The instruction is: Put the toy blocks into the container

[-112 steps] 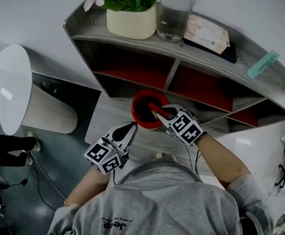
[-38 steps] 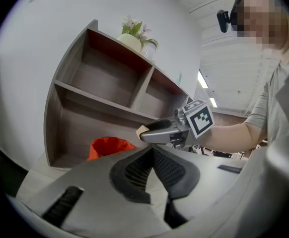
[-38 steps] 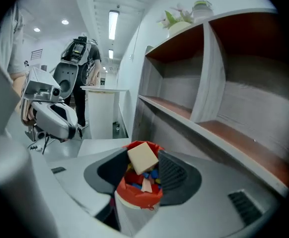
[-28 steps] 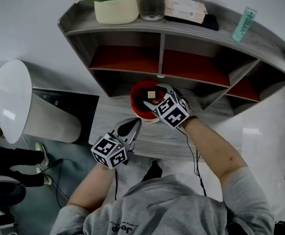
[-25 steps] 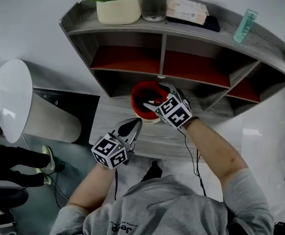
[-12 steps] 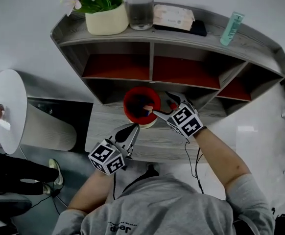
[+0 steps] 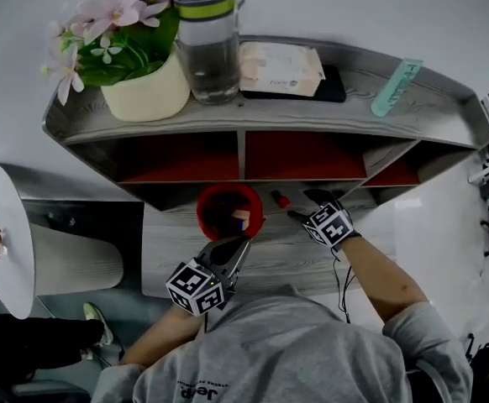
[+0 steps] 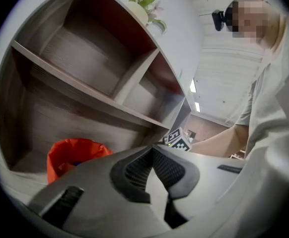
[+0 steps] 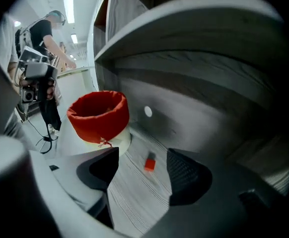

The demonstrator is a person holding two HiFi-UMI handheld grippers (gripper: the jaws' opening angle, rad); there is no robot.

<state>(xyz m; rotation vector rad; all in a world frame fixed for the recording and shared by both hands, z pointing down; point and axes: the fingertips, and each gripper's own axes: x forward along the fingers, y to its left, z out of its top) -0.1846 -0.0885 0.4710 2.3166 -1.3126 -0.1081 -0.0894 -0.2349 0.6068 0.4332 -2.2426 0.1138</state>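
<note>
The red container (image 7: 228, 211) stands on the grey desk (image 7: 173, 246) under the shelf, with blocks inside. A small red block (image 7: 280, 200) lies on the desk just right of it. My right gripper (image 7: 306, 206) is right of the block, jaws pointed at it. In the right gripper view the red block (image 9: 150, 163) lies a little ahead of the right gripper (image 9: 144, 175); its jaws are closing, apart, touching nothing. The container (image 9: 99, 115) stands to the left there. My left gripper (image 7: 238, 246) hovers near the container's front, shut and empty; its pads (image 8: 157, 168) meet.
A grey shelf unit (image 7: 243, 154) with red-backed compartments overhangs the desk. On top stand a flower pot (image 7: 144, 91), a water bottle (image 7: 207, 49), a flat packet (image 7: 280, 67) and a green tube (image 7: 396, 86). A round white table (image 7: 1, 233) is at left.
My right gripper has left the container's mouth and moved right and down to the red block on the desk. The left gripper has stayed by the container, shut.
</note>
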